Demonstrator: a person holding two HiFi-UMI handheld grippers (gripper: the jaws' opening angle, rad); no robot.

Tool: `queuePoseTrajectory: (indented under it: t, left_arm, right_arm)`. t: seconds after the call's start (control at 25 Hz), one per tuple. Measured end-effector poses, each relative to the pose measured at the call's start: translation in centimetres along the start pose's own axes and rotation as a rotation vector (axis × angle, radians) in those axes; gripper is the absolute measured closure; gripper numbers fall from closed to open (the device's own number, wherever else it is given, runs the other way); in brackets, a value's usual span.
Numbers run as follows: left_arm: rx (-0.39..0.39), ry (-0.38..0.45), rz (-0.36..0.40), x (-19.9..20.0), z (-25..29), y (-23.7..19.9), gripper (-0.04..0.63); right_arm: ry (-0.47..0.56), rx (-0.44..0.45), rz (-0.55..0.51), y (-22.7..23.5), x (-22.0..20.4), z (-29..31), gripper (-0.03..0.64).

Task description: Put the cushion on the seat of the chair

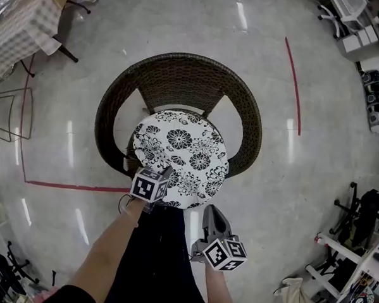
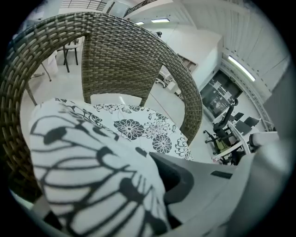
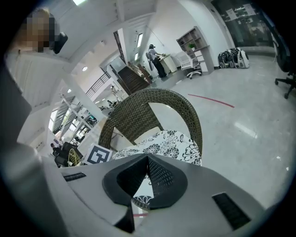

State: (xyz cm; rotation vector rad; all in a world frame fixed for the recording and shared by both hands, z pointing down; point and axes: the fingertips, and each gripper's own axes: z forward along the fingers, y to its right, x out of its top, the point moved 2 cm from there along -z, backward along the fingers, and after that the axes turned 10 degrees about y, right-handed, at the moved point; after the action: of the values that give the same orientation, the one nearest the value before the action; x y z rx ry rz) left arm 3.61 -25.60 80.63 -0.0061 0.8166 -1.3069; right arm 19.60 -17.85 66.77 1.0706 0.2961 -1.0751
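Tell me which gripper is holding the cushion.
The left gripper, clamped on the floral cushion's near edge; the right gripper is shut on nothing.

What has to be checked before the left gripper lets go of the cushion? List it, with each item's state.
1. Cushion over the seat of the wicker chair: ok, it lies inside the ring of the back and arms.
2. Left gripper holding the cushion: ok, shut on its near edge.
3. Right gripper out of the way: ok, shut, empty, short of the cushion.
4. Gripped edge lying flat: not ok, the fabric bunches up at the left gripper.
5. Cushion centred on the seat: cannot tell, the cushion hides the seat.
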Motion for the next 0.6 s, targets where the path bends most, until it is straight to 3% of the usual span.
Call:
queuePoseTrajectory:
  t: [0.4, 0.6]
  left_arm:
    - [0.100, -0.058, -0.133, -3.1, -0.1, -2.9, 0.555]
    - [0.192, -0.108, -0.173, -4.1, -0.3, -4.2, 0.524]
  right_arm:
    - [-0.016, 0.042, -0.032, -0.4, -1.0, 3.2, 0.623]
    - [-0.016, 0.067, -0.054, -1.1, -0.9, 5.9, 0.623]
